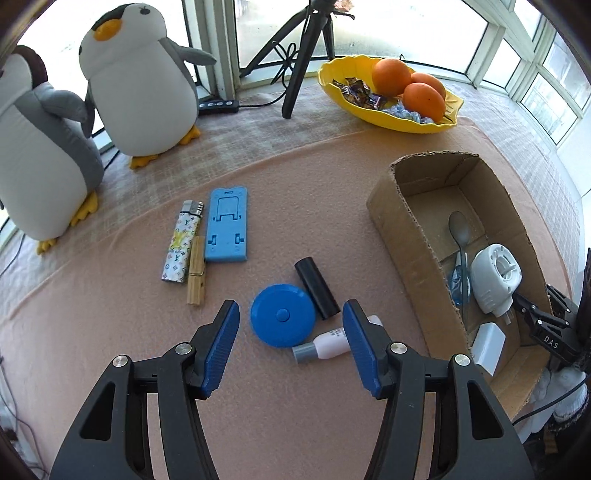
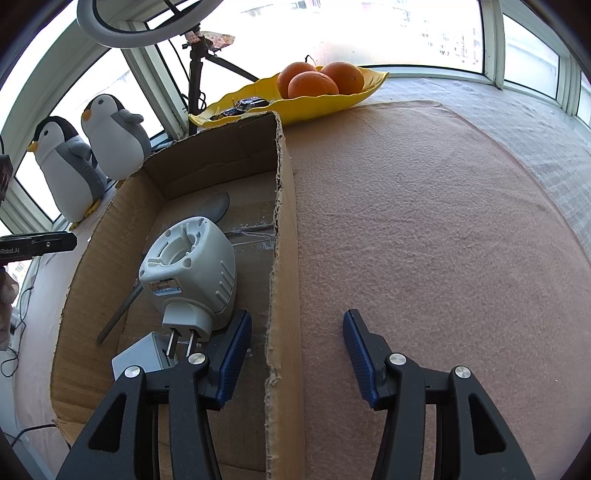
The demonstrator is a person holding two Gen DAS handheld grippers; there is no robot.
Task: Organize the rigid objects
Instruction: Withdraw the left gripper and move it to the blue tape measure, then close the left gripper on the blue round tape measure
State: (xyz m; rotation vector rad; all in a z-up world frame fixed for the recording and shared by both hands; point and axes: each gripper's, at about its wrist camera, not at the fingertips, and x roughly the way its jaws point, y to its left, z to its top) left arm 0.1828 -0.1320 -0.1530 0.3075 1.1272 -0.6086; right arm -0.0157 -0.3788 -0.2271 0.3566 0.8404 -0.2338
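A pink fleece cloth (image 1: 314, 177) covers the table, and bright windows run around it. At the back stand two plush penguins (image 1: 136, 77), a black tripod (image 1: 303, 55) and a yellow dish (image 1: 388, 107) with oranges (image 1: 391, 75).

Only the left wrist view shows the loose things on the cloth: a blue round case (image 1: 282, 315), a black cylinder (image 1: 317, 288) touching it, a small white bottle (image 1: 332, 343), a blue phone stand (image 1: 227, 225), a patterned lighter (image 1: 181, 242) and a wooden clothespin (image 1: 195, 271). Only the right wrist view shows a ring light (image 2: 122, 22) overhead.

The left gripper (image 1: 291, 338) hangs above the blue round case with its jaws spread, pressing nothing; the case lies between the blue pads (image 1: 221, 347) and slightly ahead.

The right gripper (image 2: 295, 347) is also spread, astride the right wall of the cardboard box (image 2: 282, 240), one pad inside and one outside, neither touching it. In the box lie a white plug-in device (image 2: 192, 266), a spoon (image 1: 459, 229) and a white adapter (image 1: 487, 345).
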